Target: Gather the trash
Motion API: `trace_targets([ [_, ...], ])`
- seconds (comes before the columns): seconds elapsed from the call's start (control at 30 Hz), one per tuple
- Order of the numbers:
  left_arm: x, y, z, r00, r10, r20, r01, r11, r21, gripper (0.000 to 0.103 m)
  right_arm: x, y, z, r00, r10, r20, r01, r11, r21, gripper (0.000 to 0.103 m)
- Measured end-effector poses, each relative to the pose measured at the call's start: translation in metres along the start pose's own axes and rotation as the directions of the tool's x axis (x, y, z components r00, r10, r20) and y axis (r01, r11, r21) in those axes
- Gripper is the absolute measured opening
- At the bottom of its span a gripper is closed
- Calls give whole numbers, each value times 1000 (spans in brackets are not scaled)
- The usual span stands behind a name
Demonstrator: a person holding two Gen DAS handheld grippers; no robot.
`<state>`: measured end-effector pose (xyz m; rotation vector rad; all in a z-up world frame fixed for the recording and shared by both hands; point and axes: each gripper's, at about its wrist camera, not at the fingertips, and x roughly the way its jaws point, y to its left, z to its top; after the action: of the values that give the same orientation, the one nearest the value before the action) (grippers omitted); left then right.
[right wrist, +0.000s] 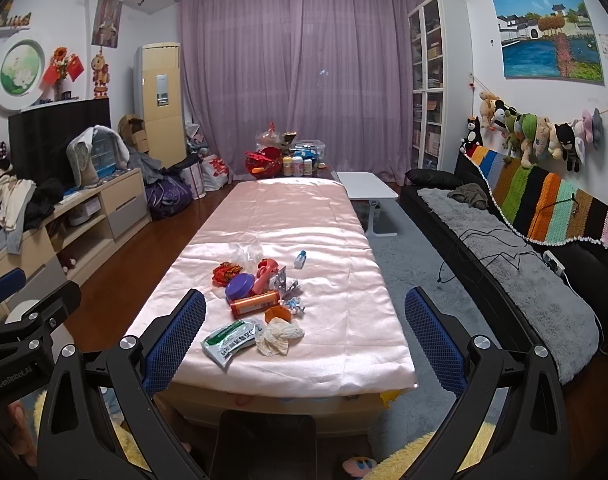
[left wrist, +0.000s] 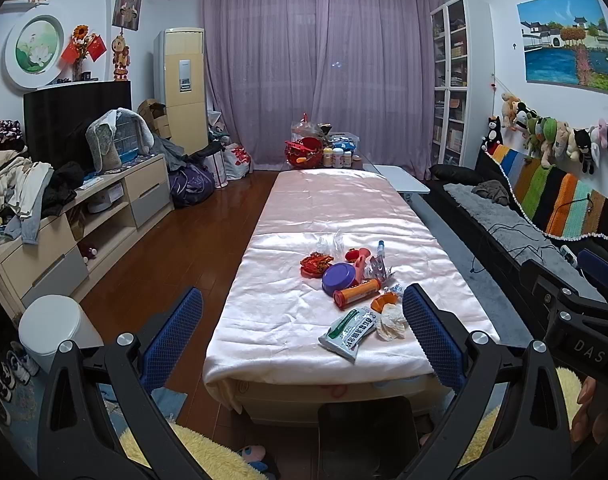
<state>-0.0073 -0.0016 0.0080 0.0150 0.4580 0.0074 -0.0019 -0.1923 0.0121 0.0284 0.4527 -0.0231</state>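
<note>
I hold my left gripper [left wrist: 302, 322] and my right gripper [right wrist: 305, 334] side by side, short of the near end of a long low table [left wrist: 327, 204] draped in pink satin cloth; both have their blue-padded fingers spread wide apart with nothing between them. The trash lies in a loose cluster on the near half of the cloth, ahead of both grippers. Closest to me is a green-and-white sachet [left wrist: 347, 333], lying flat, and just to its right, touching it, a crumpled tissue [left wrist: 391, 321]. My left gripper's right finger [left wrist: 431, 334] overlaps the edge of that tissue in view, though I cannot tell whether it touches. In the right wrist view the sachet [right wrist: 232, 336] and tissue [right wrist: 279, 335] sit just past my right gripper's left finger [right wrist: 172, 344]. Beyond them lies an orange tube [left wrist: 357, 293] on its side, with a purple round lid [left wrist: 341, 276] just behind it, a red crumpled wrapper [left wrist: 314, 264] to the lid's left, bits of foil and clear plastic [left wrist: 377, 270] around, and a small bottle with a blue cap [right wrist: 300, 258] farthest out to the right. Off to my left, on the floor, stands a white bin [left wrist: 54, 326].
</note>
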Motion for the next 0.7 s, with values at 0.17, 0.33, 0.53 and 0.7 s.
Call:
trace_targets([
  [0.17, 0, 0, 0, 1000, -1, 0, 1, 1000, 1, 95, 1, -1, -1, 1000, 0, -1, 0, 1000, 1, 100],
  [0.33, 0, 0, -1, 1000, 0, -1, 0, 1000, 2, 95, 1, -1, -1, 1000, 0, -2, 0, 1000, 1, 100],
  [0.53, 2, 0, -2, 1000, 4, -4, -4, 1000, -4, 95, 4, -5, -4, 1000, -1, -3, 1, 1000, 16, 100],
  [0.7, 6, 3, -4, 1000, -13, -5, 13, 1000, -16, 95, 8, -9, -4, 1000, 27, 5, -27, 999, 41, 100],
])
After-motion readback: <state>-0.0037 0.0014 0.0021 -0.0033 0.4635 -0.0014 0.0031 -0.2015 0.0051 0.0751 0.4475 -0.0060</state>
